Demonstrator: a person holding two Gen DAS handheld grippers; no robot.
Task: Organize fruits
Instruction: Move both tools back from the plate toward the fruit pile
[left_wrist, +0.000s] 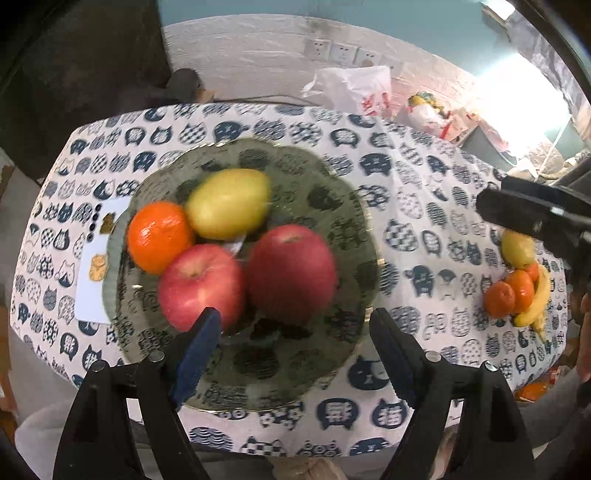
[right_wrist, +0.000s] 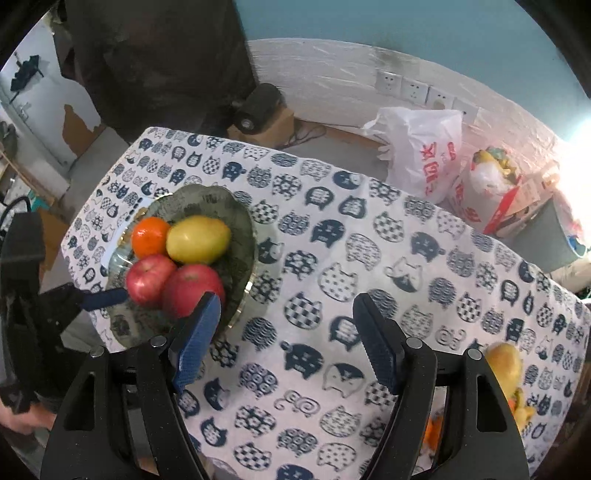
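Note:
A green glass plate (left_wrist: 332, 206) (right_wrist: 240, 218) on the cat-print tablecloth holds two red apples (left_wrist: 291, 271) (right_wrist: 147, 278), an orange (left_wrist: 159, 236) (right_wrist: 149, 236) and a yellow-green mango (left_wrist: 229, 203) (right_wrist: 197, 240). My left gripper (left_wrist: 295, 332) is open and empty just above the plate's near side. My right gripper (right_wrist: 286, 321) is open and empty over bare cloth right of the plate. A pile at the table's right edge has a mango (left_wrist: 517, 249) (right_wrist: 504, 365), oranges (left_wrist: 511, 293) and a banana (left_wrist: 535, 306).
A white card (left_wrist: 94, 266) lies left of the plate. Plastic bags (right_wrist: 424, 151) and boxes (right_wrist: 495, 199) sit behind the table by the wall. The right gripper's body (left_wrist: 535, 214) hangs over the fruit pile.

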